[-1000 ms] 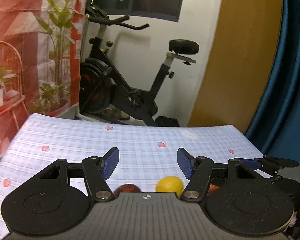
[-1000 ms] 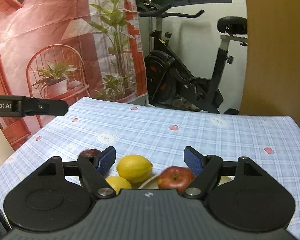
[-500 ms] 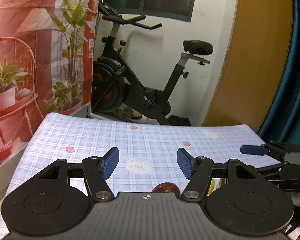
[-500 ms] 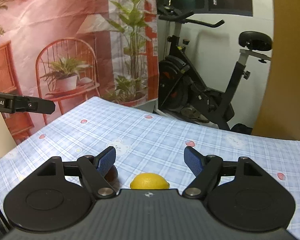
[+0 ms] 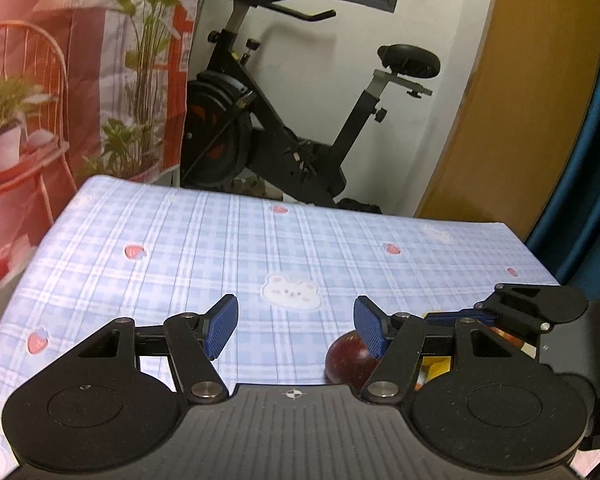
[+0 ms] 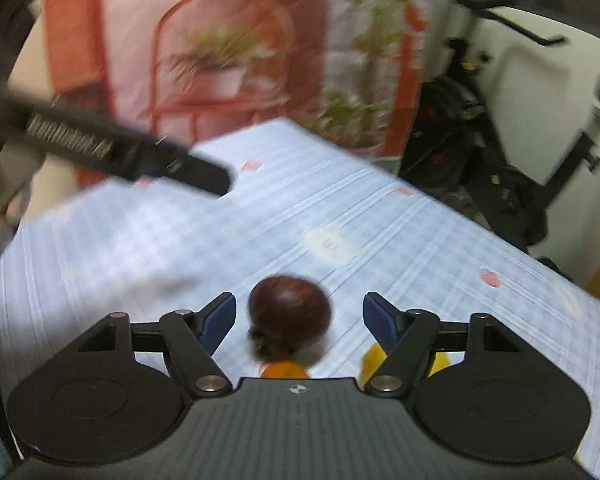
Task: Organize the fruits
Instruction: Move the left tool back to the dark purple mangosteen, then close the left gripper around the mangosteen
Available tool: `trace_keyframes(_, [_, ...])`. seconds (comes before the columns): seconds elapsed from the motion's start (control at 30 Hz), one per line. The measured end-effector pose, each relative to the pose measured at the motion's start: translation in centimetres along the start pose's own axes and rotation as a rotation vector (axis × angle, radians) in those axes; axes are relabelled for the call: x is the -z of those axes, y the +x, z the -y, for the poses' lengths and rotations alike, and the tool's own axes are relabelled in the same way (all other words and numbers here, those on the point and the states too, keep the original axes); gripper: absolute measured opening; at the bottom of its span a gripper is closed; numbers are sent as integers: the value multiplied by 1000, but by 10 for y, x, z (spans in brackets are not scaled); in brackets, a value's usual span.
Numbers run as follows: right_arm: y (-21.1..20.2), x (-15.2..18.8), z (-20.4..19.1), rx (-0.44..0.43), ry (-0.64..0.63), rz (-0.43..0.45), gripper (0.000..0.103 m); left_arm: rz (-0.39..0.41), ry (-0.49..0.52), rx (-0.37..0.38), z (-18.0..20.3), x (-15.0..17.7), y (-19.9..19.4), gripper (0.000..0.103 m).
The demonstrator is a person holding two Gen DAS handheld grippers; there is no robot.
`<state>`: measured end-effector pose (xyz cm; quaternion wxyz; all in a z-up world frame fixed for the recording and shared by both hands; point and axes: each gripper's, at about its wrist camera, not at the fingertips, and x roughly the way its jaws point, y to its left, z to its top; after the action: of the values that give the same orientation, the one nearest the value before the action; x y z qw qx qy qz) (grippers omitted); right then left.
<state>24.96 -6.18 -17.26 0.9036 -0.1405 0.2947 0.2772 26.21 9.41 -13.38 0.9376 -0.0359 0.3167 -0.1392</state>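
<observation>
The left gripper (image 5: 296,330) is held low and level, its jaws wide apart with nothing between the blue pads (image 5: 220,330). The right gripper (image 6: 299,318) is also spread wide, and its view is blurred.

Dim indoor light; left view sharp, right view motion-blurred; fisheye-bent edges.

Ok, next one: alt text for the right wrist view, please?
Motion-blurred view along the open right gripper, with a dark red round fruit on the blue plaid tablecloth between its fingers, untouched. An orange fruit and a yellow fruit peek out nearer the camera; the left gripper crosses upper left.
</observation>
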Motion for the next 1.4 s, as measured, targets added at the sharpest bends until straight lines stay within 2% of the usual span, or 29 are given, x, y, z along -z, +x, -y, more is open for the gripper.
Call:
trace_keyframes(0.1, [14, 1, -2, 1, -27, -28, 71, -10, -16, 8, -5, 6, 7, 66])
trace_keyframes(0.13, [17, 1, 1, -4, -18, -34, 62, -12, -19, 11, -6, 7, 9, 66])
trace_keyframes(0.2, [25, -1, 8, -27, 14, -56, 49, -13, -24, 16, -10, 10, 11, 66])
trace_keyframes(0.27, [27, -1, 14, -50, 45, -50, 49, -11, -22, 27, -12, 12, 12, 61])
trace_keyframes(0.33, [27, -5, 21, -74, 85, -47, 48, -16, -15, 34, -14, 13, 15, 60])
trace_keyframes(0.4, [26, -10, 31, -99, 146, -48, 46, -17, -11, 38, -17, 14, 17, 54])
trace_keyframes(0.63, [36, -22, 59, -144, 310, -27, 40, -22, -5, 64, -16, 16, 24, 53])
trace_keyframes(0.9, [56, -30, 86, -173, 508, -20, 40, -65, 87, 129, 4, 19, 49, 53])
trace_keyframes(1.17, [67, -35, 96, -175, 569, -31, 40, -56, 31, 136, 5, 11, 73, 55])
trace_keyframes(1.23, [68, -36, 98, -176, 579, -41, 45, -63, 32, 128, 6, 8, 78, 54])
trace_keyframes(1.3, [65, -36, 101, -147, 580, -41, 49, -67, 24, 132, 4, 8, 80, 55])
trace_keyframes(1.4, [54, -34, 109, -88, 565, -26, 49, -66, -10, 139, -2, 5, 83, 55])
